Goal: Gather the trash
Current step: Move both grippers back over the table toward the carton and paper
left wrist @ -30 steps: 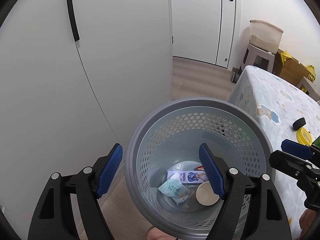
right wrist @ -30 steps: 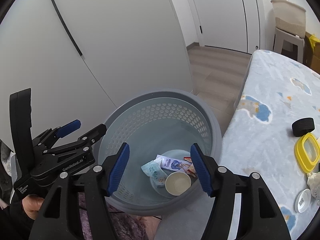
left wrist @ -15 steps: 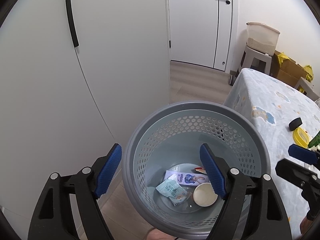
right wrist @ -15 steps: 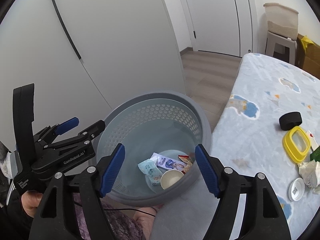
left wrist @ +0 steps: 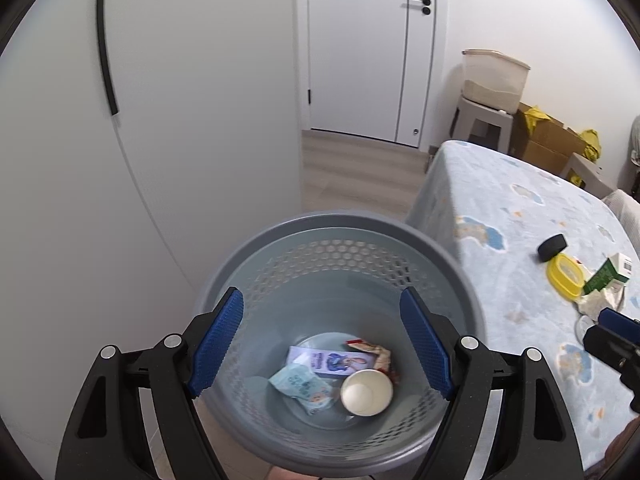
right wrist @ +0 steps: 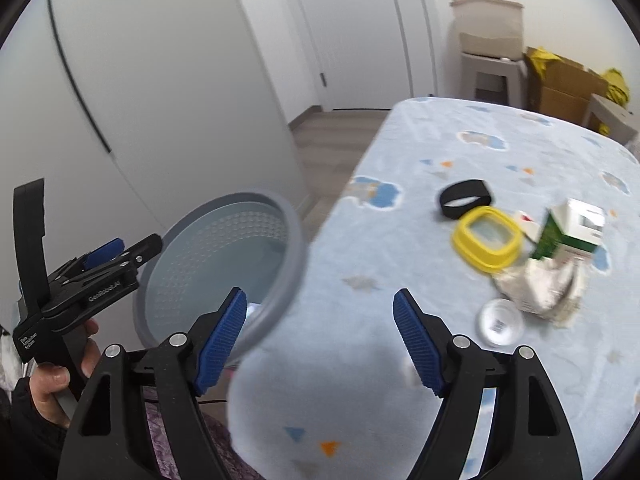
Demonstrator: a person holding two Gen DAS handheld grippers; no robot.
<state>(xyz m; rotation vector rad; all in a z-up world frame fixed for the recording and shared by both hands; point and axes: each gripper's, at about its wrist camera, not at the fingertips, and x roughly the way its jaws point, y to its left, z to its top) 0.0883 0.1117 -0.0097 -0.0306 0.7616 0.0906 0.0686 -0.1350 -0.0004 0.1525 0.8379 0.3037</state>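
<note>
From the left wrist, the left gripper (left wrist: 320, 344) hangs wide open and empty over the grey perforated bin (left wrist: 452, 264), which stands on the floor just beside the bench's (left wrist: 500, 200) near-left corner and holds a paper cup (left wrist: 366, 392), a pale blue wipe packet (left wrist: 302, 386), a purple-and-white carton (left wrist: 332, 360) and a red wrapper (left wrist: 370, 350) at its bottom. From the right wrist, the right gripper (right wrist: 318, 344) is likewise spread wide with nothing between its blue pads, above the bench's near-left corner, while toward the right edge lie a crumpled wrapper (right wrist: 540, 288), a green-and-white carton (right wrist: 572, 234), a yellow lid (right wrist: 486, 240), a black ring (right wrist: 464, 198) and a small clear lid (right wrist: 500, 322).
</note>
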